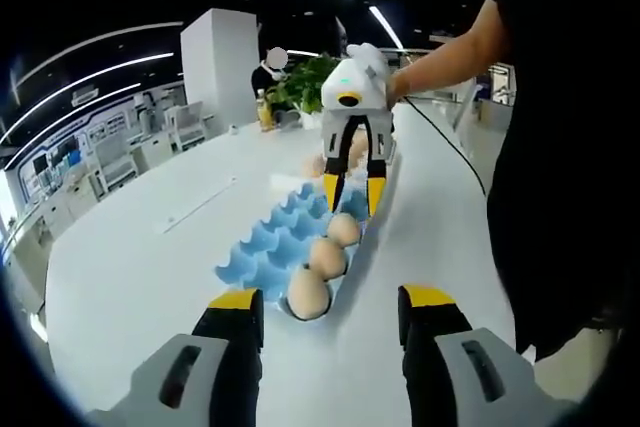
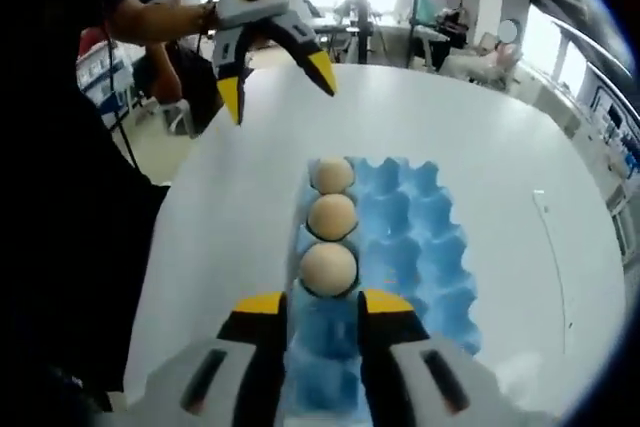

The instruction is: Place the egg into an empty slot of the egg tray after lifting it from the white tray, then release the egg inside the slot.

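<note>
The blue egg tray (image 1: 272, 245) lies on the white table with three eggs in one edge row, the nearest egg (image 1: 308, 292) just ahead of my left gripper (image 1: 332, 299), which is open and holds nothing. My right gripper (image 1: 352, 192) hangs over the tray's far end, its yellow fingertips apart. In the right gripper view that gripper (image 2: 322, 304) is open above empty blue slots (image 2: 322, 342), right behind the closest egg (image 2: 328, 267). More eggs (image 1: 353, 147) lie beyond the blue tray. The left gripper (image 2: 275, 82) is held open in the air past the tray.
A person's arm (image 1: 440, 52) and dark clothing (image 1: 560, 167) stand along the table's side. A plant (image 1: 305, 82) and bottles sit at the table's far end. A thin white strip (image 1: 200, 205) lies on the tabletop beside the tray.
</note>
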Action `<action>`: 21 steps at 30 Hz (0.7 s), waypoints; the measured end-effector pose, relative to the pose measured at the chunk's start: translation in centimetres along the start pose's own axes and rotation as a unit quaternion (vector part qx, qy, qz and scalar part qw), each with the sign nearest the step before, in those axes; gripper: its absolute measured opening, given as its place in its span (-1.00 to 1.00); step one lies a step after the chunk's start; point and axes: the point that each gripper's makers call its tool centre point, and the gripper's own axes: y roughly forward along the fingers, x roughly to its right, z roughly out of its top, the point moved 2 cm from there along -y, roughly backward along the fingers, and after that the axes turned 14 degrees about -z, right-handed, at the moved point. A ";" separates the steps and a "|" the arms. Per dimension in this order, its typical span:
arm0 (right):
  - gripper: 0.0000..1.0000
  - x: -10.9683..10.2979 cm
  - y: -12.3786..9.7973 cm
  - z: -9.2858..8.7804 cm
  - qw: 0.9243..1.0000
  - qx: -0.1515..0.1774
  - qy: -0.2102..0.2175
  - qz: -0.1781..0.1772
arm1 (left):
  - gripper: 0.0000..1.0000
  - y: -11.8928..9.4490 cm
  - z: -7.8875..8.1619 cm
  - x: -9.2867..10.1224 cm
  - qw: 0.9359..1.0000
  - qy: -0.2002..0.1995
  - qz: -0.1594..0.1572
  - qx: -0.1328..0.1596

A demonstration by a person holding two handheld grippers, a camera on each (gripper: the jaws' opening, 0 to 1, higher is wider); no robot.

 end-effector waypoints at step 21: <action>-0.13 0.5 -1.6 -1.3 0.999 0.010 0.021 -0.024 | 0.09 0.1 0.4 0.0 1.000 0.003 -0.001 0.002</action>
